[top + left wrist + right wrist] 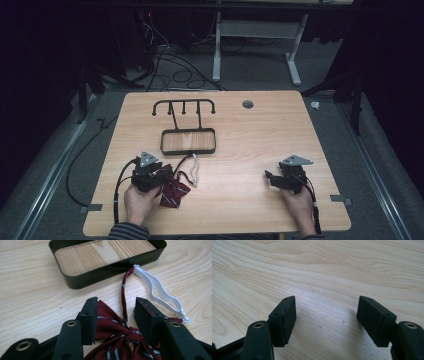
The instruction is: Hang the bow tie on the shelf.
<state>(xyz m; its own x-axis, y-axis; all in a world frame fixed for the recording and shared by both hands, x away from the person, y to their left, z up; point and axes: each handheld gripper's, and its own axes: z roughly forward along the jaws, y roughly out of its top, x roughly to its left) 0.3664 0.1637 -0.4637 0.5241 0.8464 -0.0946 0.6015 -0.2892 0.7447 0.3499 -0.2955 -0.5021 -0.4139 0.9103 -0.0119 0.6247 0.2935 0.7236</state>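
Observation:
A dark red striped bow tie [173, 193] lies on the wooden table near its front left. Its thin red band and white plastic strap [195, 170] run toward a black open tray [188, 150]. My left gripper [166, 175] is low over the tie, held by a hand. In the left gripper view the bow tie [110, 325] sits between the two black jaws of the left gripper [116, 307], which stand apart, and the white strap [160, 290] reaches the tray wall [100, 272]. My right gripper [270, 178] rests at the front right, and the right gripper [325, 312] is open over bare wood.
A black wire rack with several hooks [184, 105] rises behind the tray on two rods. A round grey grommet [247, 104] sits near the table's far edge. Cables trail from both grippers off the front edge. Bare wood spans the table's middle and right.

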